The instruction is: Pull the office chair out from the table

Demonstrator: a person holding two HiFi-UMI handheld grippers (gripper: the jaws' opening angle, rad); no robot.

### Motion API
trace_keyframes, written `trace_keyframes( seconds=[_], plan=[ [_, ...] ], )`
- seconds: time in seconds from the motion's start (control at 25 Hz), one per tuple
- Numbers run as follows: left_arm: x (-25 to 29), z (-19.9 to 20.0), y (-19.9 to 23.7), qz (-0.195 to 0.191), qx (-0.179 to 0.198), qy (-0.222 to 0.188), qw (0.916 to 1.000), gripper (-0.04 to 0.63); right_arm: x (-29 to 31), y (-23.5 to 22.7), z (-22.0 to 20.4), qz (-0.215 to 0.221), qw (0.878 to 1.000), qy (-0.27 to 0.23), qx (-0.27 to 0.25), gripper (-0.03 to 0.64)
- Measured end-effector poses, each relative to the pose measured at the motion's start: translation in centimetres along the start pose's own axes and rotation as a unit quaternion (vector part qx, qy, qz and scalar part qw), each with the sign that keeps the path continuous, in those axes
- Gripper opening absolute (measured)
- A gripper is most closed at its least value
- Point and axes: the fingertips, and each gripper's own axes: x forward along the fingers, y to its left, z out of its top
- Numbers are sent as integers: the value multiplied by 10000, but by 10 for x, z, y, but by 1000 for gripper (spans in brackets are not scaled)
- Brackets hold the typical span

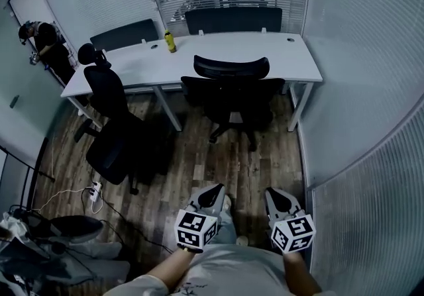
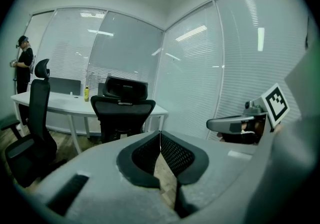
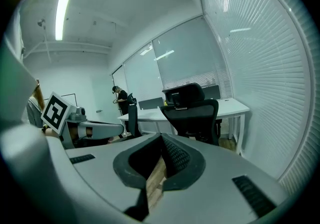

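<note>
Straight ahead of both tongs, and well apart from them, stood a long white counter (image 1: pixel 132 73) on pale legs, backed by slatted window blinds. The black mesh-backed office chair (image 1: pixel 232 93) was directly ahead of the tongs, pushed close against the counter's near edge with its back turned toward them. It had a curved headrest, armrests on both sides and a wheeled star base resting on the brown wood-plank floor (image 1: pixel 192 155). Its seat was hidden behind the backrest.

Ahead and to the left of the left tongs, a second black chair with a rounded headrest (image 1: pixel 109 116) stood clear of the counter, turned sideways. Two dark chair backs (image 1: pixel 233 21) rose beyond the counter's far edge, their lower parts hidden by the top. A person in dark clothes (image 1: pixel 43 46) stood far off to the left, small and hard to make out. Dark gear (image 1: pixel 59 248) lay low to the left, cut off by the frame and unclear.

The grey left tongs (image 1: pixel 213 192) and right tongs (image 1: pixel 274 195) were held side by side, low over the floor and aimed at the office chair. Each pair was pressed together on nothing.

A yellow bottle (image 1: pixel 170 41) stood upright on the counter, far ahead and left of the left tongs, and its contents could not be told. A white power strip (image 1: pixel 95 190) lay on the floor to the left.
</note>
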Motion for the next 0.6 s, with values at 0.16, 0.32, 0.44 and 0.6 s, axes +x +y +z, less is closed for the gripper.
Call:
trace_keyframes(
  seconds=[0.16,0.32,0.44,0.6],
  plan=[
    [29,13,18,-74,43,-56,9999,12,26,-20,10,-86,10000,16,6,6],
    [64,32,40,-93,118,-74,9999,12,61,-41,29,-94,9999,-30,-31,6],
    [87,48,62,-124,150,-85,9998,12,92,-54,45,-108,9999,-47,-60,6],
    [112,66,92,-197,88,-79,9997,14,129,-65,63,-191,9998,0,-38,6]
  ],
)
